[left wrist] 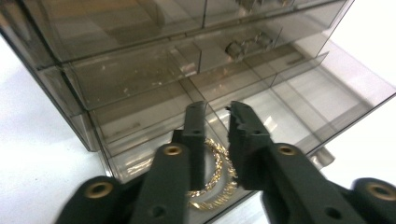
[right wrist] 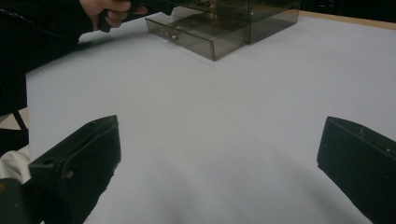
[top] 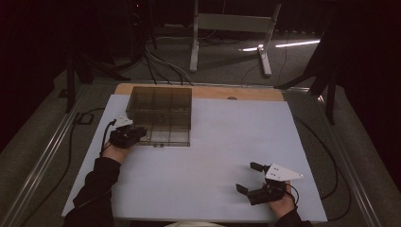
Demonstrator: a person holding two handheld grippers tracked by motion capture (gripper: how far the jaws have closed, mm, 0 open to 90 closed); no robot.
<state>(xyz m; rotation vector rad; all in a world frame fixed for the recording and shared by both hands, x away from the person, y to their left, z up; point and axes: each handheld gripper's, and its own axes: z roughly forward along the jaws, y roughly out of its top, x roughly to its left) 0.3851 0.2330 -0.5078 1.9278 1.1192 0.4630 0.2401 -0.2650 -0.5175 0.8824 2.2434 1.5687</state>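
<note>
Smoked-grey transparent plastic drawer cabinet, standing at the far left of the white table top; its bottom drawer is pulled out towards us.

Item: thin gold chain, coiled on the floor of that open drawer, near its front wall. We judge it the piece being put away.

Item: left gripper, poised over the drawer at the cabinet's near left corner. Its black jaws stand slightly parted, and nothing shows between the tips; the chain lies below them. We read this claw as released.

Item: right gripper, resting at the near right of the table, well apart from the cabinet, jaws spread wide and empty.

Handling note, our judgement: we should lift the left gripper straight up, so no link catches on the toothed pads and drags the chain out. Then we should check that the coil lies wholly inside the front wall before pressing the drawer shut by its small knob, steadying the light cabinet if it slides.
</note>
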